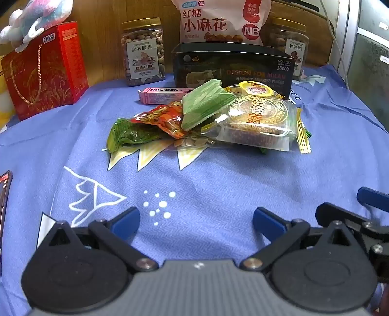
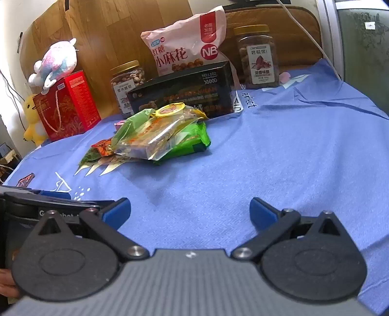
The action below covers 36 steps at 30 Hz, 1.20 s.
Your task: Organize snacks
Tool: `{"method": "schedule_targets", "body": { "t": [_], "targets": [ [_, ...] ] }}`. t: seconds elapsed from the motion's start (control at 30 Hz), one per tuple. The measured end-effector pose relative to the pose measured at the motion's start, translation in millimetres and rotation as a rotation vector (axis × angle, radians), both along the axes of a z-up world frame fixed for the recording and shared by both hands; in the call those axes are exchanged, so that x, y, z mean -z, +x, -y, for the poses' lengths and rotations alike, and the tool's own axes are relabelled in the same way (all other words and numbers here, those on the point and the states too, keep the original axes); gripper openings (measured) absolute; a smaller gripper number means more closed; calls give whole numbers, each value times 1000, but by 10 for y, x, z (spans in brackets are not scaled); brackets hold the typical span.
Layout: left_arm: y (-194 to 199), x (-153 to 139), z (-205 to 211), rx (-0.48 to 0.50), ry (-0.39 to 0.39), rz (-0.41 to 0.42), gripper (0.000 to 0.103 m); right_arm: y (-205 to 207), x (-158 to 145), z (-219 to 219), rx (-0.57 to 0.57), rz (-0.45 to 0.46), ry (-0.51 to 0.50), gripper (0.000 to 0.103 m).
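Near edge of the surface: the left gripper (image 1: 196,215) and the right gripper (image 2: 190,210) hover side by side over the blue cloth (image 1: 218,184), each with its jaws spread fully wide and nothing between them. Neither touches a snack.

Middle of the surface: the loose snacks lie in one overlapping pile, apart from both grippers. Countable from the left wrist view are one clear-wrapped mooncake (image 1: 257,121), one pale green packet (image 1: 206,104), one red packet (image 1: 160,119), one dark green packet (image 1: 128,133) and one small yellow-lidded cup (image 1: 257,88); others may lie hidden beneath. One pink box (image 1: 165,95) rests just behind the pile.

Far edge of the surface: one open black box (image 1: 233,69), a likely container for the pile; two nut jars (image 1: 143,51), one at each side of it; one large pink bag (image 1: 218,21) behind it; one red gift box (image 1: 46,70) toward the far left corner.

Progress, as judged: sorting appears not yet begun; every loose packet remains to be placed.
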State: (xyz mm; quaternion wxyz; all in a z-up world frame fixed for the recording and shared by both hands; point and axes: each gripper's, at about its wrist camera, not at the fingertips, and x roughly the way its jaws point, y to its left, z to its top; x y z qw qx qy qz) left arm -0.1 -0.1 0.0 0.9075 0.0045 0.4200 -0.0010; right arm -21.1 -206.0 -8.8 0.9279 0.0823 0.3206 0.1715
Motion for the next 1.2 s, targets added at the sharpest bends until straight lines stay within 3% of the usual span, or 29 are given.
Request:
{"method": "schedule_targets", "body": {
  "t": [0.27, 0.43, 0.57, 0.9, 1.2],
  "targets": [
    [-8, -2, -21, 5, -14, 9, 103, 8, 4, 3, 6, 23, -10, 103],
    [-87, -71, -223, -8, -139, 48, 103, -24, -5, 19, 13, 17, -16, 103],
    [-102, -61, -279, -9, -196, 74, 103, 20, 7, -21, 12, 20, -30, 103],
    [-205, -12, -306, 12, -207, 142, 103, 46, 29, -39, 13, 20, -29, 103],
    [-208, 9, -288, 47, -164, 141, 103, 45, 34, -8, 37, 27, -9, 103]
  ]
}}
